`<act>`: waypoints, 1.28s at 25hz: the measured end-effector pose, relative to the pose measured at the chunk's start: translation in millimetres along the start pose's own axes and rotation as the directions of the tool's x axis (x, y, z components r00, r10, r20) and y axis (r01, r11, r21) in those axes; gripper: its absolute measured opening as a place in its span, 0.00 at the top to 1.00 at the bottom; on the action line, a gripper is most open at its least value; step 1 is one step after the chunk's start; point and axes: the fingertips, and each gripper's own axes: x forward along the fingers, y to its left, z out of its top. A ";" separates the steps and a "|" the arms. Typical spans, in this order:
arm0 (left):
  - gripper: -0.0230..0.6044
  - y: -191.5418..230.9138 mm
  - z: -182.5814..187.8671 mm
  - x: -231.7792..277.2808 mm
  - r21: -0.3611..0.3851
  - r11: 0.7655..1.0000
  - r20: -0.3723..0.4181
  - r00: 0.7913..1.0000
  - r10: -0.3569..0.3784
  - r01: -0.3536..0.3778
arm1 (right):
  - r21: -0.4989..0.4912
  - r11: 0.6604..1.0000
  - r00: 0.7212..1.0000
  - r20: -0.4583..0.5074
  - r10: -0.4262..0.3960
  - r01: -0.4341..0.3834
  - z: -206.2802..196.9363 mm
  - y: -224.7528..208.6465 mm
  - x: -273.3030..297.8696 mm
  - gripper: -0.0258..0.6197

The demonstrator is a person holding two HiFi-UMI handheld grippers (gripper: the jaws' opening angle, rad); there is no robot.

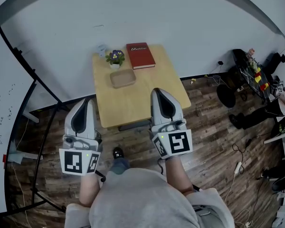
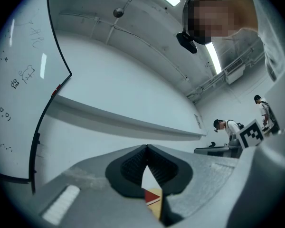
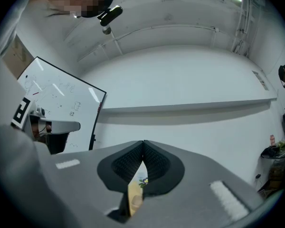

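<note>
Your left tongs (image 1: 84,101) and right tongs (image 1: 158,91) are both closed on nothing, held by the worktop's (image 1: 133,106) near edge, with the tray (image 1: 122,78), flowerpot (image 1: 115,58) and book (image 1: 140,55) toward its far edge.

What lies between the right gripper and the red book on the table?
In the head view, only bare table lies between the right gripper and the red book; the wooden tray sits further left.
</note>
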 end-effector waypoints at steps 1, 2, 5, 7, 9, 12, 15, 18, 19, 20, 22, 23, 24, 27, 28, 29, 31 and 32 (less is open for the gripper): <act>0.96 4.9 -2.0 5.5 -0.001 1.000 0.000 1.000 -0.001 0.001 | -0.001 1.000 1.000 -0.002 -0.001 0.001 -2.0 -0.8 7.1 0.96; 0.96 9.7 -3.7 10.8 -0.003 1.000 0.000 1.000 -0.003 0.003 | -0.002 1.000 1.000 -0.004 -0.001 0.001 -4.1 -1.1 13.9 0.96; 0.96 22.9 -8.3 26.2 -0.007 1.000 -0.002 1.000 -0.010 0.010 | -0.005 1.000 1.000 -0.009 -0.002 0.002 -8.8 -1.8 33.7 0.96; 0.96 30.8 -11.1 36.0 -0.011 1.000 -0.005 1.000 -0.016 0.016 | -0.007 1.000 1.000 -0.011 -0.005 0.005 -10.7 -3.0 45.8 0.96; 0.96 39.3 -13.2 44.6 -0.014 1.000 -0.005 1.000 -0.019 0.019 | -0.009 1.000 1.000 -0.012 -0.009 0.009 -12.4 -3.7 57.1 0.96; 0.96 51.7 -15.8 55.8 -0.018 1.000 -0.001 1.000 -0.025 0.025 | -0.011 1.000 1.000 -0.012 -0.015 0.015 -15.3 -3.5 72.2 0.96; 0.96 62.3 -19.7 65.8 -0.022 0.999 0.001 0.999 -0.038 0.038 | -0.013 1.000 1.000 -0.013 -0.027 0.026 -19.1 -3.6 85.2 0.96; 0.96 73.3 -23.1 74.5 -0.025 0.998 0.002 0.999 -0.048 0.049 | -0.014 0.999 0.999 -0.012 -0.038 0.038 -22.4 -2.8 97.5 0.96; 0.96 77.3 -24.4 77.0 -0.027 0.998 0.002 0.999 -0.050 0.050 | -0.014 0.999 0.999 -0.012 -0.042 0.042 -23.6 -2.3 101.4 0.96; 0.96 81.2 -25.6 79.5 -0.028 0.998 0.002 0.999 -0.052 0.052 | -0.014 0.999 0.999 -0.012 -0.045 0.045 -24.8 -2.0 105.2 0.96; 0.96 87.6 -27.5 85.0 -0.029 0.998 0.003 0.998 -0.056 0.056 | -0.015 0.998 0.999 -0.011 -0.054 0.053 -26.6 -2.4 112.2 0.96; 0.96 90.5 -28.2 88.0 -0.028 0.998 0.003 0.998 -0.060 0.060 | -0.015 0.998 0.998 -0.010 -0.058 0.058 -27.4 -2.9 115.5 0.96; 0.96 93.4 -29.0 90.8 -0.028 0.998 0.005 0.998 -0.063 0.063 | -0.014 0.998 0.998 -0.008 -0.063 0.063 -28.1 -3.4 118.9 0.96; 0.96 103.1 -31.4 98.6 -0.027 0.997 0.008 0.997 -0.072 0.072 | -0.012 0.997 0.997 -0.004 -0.077 0.077 -31.1 -3.8 129.0 0.96; 0.96 106.3 -32.1 100.9 -0.026 0.997 0.009 0.997 -0.075 0.075 | -0.012 0.997 0.997 -0.002 -0.080 0.080 -32.2 -3.5 132.2 0.96; 0.96 109.4 -32.7 103.1 -0.025 0.997 0.011 0.997 -0.077 0.078 | -0.012 0.996 0.996 -0.001 -0.084 0.084 -33.2 -3.1 135.2 0.96; 0.96 115.4 -33.7 107.2 -0.024 0.996 0.014 0.996 -0.085 0.085 | -0.013 0.996 0.996 0.002 -0.091 0.091 -34.9 -1.7 140.9 0.96; 0.96 118.3 -34.1 109.2 -0.024 0.996 0.015 0.996 -0.089 0.089 | -0.013 0.995 0.995 0.003 -0.095 0.095 -35.6 -0.9 143.6 0.96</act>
